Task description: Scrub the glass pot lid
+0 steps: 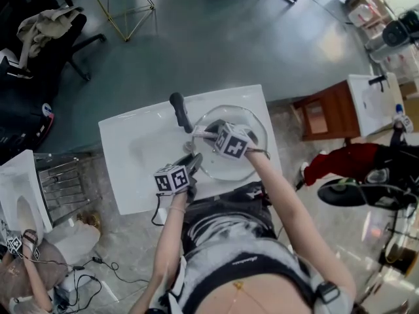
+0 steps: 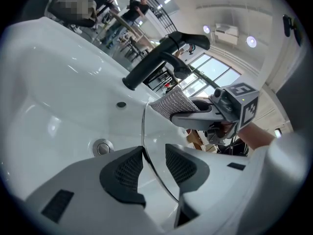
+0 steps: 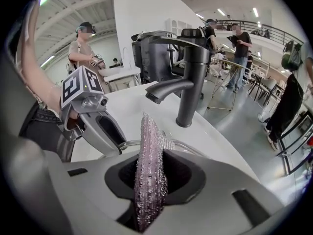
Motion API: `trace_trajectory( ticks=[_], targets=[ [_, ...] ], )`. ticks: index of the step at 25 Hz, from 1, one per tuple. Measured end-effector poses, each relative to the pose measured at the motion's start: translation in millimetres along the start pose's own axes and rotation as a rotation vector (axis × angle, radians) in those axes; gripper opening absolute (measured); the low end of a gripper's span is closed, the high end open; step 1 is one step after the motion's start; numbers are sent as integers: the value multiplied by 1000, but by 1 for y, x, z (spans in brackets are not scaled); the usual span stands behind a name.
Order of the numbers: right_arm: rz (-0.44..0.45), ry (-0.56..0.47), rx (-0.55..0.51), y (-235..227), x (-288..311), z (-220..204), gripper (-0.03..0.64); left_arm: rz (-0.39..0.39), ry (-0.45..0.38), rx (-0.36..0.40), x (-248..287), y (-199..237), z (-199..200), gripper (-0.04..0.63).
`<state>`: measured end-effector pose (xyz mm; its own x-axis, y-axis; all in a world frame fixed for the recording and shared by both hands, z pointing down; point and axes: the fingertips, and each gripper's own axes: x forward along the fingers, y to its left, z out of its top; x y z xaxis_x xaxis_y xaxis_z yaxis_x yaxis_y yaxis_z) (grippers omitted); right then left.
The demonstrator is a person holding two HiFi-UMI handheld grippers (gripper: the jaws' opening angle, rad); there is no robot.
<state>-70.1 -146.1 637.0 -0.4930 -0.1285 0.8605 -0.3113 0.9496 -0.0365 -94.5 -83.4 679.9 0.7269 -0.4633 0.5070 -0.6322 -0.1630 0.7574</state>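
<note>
Fingers of the left gripper (image 2: 149, 168) stand partly apart with the rim of the glass pot lid (image 2: 155, 148) caught between their dark ribbed pads, one pad on each face of the glass. In the left gripper view the lid shows nearly edge-on, its metal rim curving up from between the pads towards the centre of the frame. The right gripper (image 3: 151, 177) has its fingers closed narrowly on a silvery mesh scouring cloth (image 3: 149, 163), which stands up out of them as a folded strip.

From the head view, the lid (image 1: 219, 167) sits over the bowl of a white washbasin (image 1: 134, 150) in the middle of the frame, just right of the black faucet (image 1: 180, 112). The left gripper (image 1: 194, 162) holds the lid at its lower left edge. The right gripper (image 1: 204, 133) reaches in from the right across the glass, pressing the cloth (image 1: 200, 131) to the lid's upper left part, close to the faucet's base.

In the left gripper view, the cloth (image 2: 168, 102) lies against the lid's top rim, below the faucet (image 2: 156, 65), with the right gripper (image 2: 182, 115) behind it. The basin's round drain (image 2: 102, 147) shows left of the lid. In the right gripper view, the left gripper (image 3: 105, 131) sits at the left, on the lid's rim (image 3: 126, 144), and the faucet (image 3: 188, 82) stands just behind.
</note>
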Motion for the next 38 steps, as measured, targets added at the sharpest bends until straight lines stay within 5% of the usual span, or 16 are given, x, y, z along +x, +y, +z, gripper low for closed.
trace_trajectory(
  ticks=[13, 30, 38],
  targets=[
    [-8, 46, 5, 28, 9, 3, 92, 2, 19, 17, 1, 2, -1, 146],
    [-182, 73, 57, 48, 14, 9, 91, -27, 49, 75, -1, -2, 6, 146],
    [-223, 73, 119, 61, 5, -4, 91, -59, 59, 32, -4, 0, 5, 121]
  ],
)
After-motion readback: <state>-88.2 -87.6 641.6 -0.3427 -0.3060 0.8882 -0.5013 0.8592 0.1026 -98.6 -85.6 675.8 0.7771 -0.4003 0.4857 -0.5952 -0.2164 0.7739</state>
